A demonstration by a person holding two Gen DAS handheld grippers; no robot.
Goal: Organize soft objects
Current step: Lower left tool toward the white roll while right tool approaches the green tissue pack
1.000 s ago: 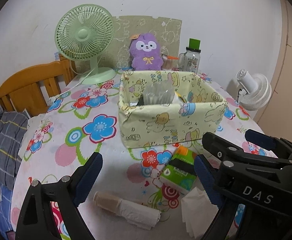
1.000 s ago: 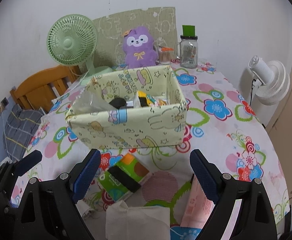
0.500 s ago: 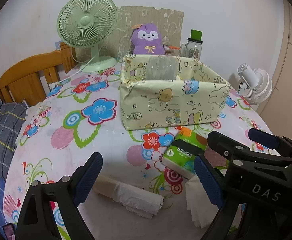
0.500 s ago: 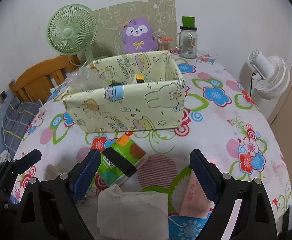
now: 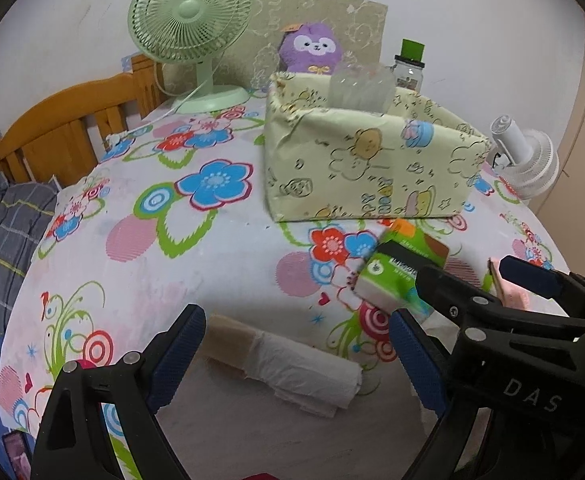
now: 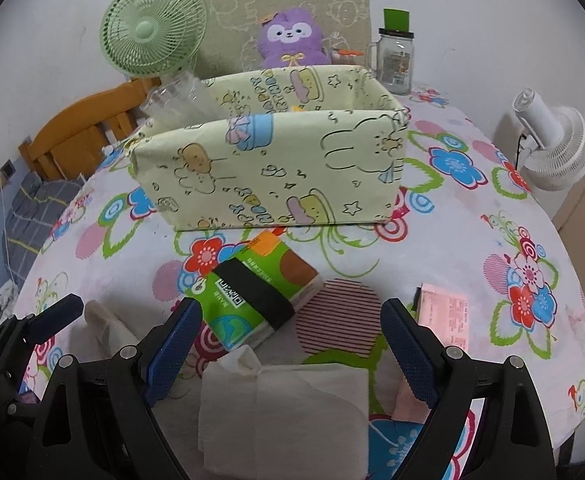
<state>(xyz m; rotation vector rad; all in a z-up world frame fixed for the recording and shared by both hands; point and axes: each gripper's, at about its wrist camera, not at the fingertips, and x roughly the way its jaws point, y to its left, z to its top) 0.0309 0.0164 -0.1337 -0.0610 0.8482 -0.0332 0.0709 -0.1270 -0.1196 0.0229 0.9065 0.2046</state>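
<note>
I have both tools low over the flowered tabletop (image 6: 472, 248), side by side, each pointing down and forward at the clutter in front of the yellow cartoon-print box (image 6: 276, 168).

My left tool (image 5: 296, 356) has its blue pads spread wide with nothing between them. Just beyond its tips lies a roll of white tissue (image 5: 288, 364), lying on its side on the cloth with a tan cardboard end showing at its left. The pads do not touch it.

My right tool (image 6: 288, 348) is also spread wide and grips nothing. Between and just ahead of its pads sits a flat folded white tissue (image 6: 284, 412), and touching that tissue's far edge is a green tissue pack (image 6: 256, 296) with a black band across it, lying at an angle between the tool and the box. A pink tissue pack (image 6: 444, 320) lies just to the right of the right pad.

The box stands open-topped near the middle of the tabletop; a clear plastic bottle (image 6: 180, 100) leans out over its left rim. What else is inside I cannot tell from here.

Behind the box, against the wall, I see a purple plush toy (image 6: 290, 36), a green desk fan (image 6: 152, 26) and a glass jar mug with a green lid (image 6: 394, 60). A white fan (image 6: 552, 140) stands off the right edge.
</note>
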